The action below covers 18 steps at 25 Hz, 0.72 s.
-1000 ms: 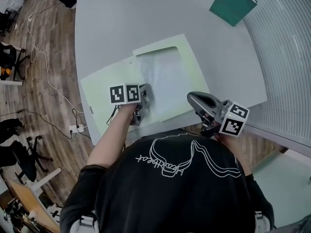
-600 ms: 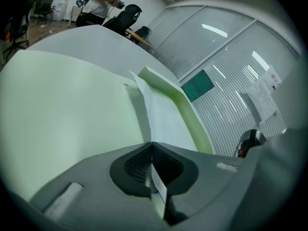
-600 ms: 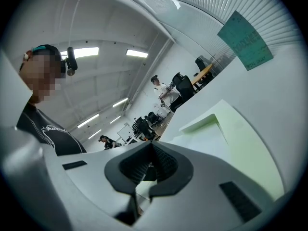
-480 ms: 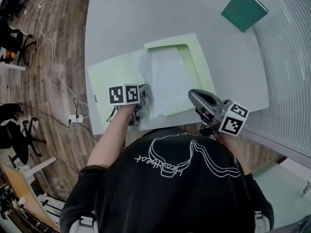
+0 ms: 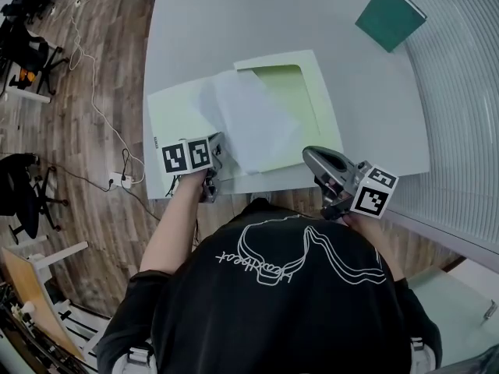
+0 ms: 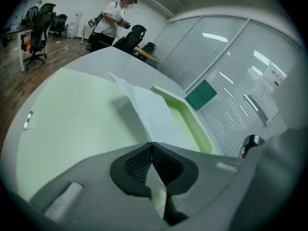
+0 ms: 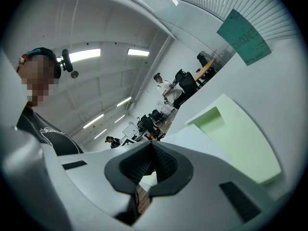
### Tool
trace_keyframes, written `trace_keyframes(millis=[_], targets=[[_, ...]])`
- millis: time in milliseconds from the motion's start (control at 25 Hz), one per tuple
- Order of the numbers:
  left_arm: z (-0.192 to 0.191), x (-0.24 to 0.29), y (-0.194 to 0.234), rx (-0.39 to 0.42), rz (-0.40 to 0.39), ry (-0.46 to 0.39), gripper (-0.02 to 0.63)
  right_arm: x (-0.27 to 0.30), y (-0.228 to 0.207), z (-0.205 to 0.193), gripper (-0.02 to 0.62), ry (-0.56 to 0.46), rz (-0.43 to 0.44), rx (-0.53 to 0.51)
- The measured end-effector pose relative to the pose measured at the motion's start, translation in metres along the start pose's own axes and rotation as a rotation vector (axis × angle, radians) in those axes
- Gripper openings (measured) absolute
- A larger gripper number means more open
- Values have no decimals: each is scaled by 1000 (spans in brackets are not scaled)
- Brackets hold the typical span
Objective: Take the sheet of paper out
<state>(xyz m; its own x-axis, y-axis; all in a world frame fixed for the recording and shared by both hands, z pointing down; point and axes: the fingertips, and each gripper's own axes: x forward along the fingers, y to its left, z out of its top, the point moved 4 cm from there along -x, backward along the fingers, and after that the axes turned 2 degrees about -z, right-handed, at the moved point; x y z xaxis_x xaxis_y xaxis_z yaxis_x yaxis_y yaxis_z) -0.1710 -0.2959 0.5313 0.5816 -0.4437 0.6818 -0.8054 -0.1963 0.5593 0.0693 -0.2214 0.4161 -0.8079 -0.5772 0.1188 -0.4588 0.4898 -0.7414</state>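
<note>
A pale green folder (image 5: 312, 92) lies open on the white table (image 5: 234, 22). A white sheet of paper (image 5: 249, 119) is slid partly out of its pocket and lies slanted across the left flap (image 5: 171, 115). My left gripper (image 5: 217, 148) is shut on the sheet's near corner; in the left gripper view the paper (image 6: 149, 114) runs from the folder (image 6: 72, 119) into the closed left gripper (image 6: 151, 146). My right gripper (image 5: 307, 157) hovers at the table's near edge, right of the folder. The right gripper (image 7: 151, 146) is shut and holds nothing, with the folder (image 7: 240, 129) ahead of it.
A dark green book (image 5: 390, 15) lies at the table's far right corner, beside a blinds-covered glass wall (image 5: 460, 92). Cables and a power strip (image 5: 117, 184) lie on the wood floor at the left. Office chairs and other people stand farther off.
My left gripper has moved left and toward me with the sheet, drawing it farther out, so the pocket's green inside now shows. The right gripper has stayed about where it was.
</note>
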Motion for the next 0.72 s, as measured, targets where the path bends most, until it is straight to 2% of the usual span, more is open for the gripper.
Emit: trace_keyframes(millis=[200, 400, 720], targets=[[-13, -35, -16, 30, 38, -58, 14, -22, 25, -8, 8, 8, 22, -5], [-17, -45, -23, 77, 92, -114, 14, -28, 17, -16, 8, 25, 55, -4], [-20, -80, -42, 196, 177, -203, 14, -28, 21, -20, 9, 51, 126, -24]])
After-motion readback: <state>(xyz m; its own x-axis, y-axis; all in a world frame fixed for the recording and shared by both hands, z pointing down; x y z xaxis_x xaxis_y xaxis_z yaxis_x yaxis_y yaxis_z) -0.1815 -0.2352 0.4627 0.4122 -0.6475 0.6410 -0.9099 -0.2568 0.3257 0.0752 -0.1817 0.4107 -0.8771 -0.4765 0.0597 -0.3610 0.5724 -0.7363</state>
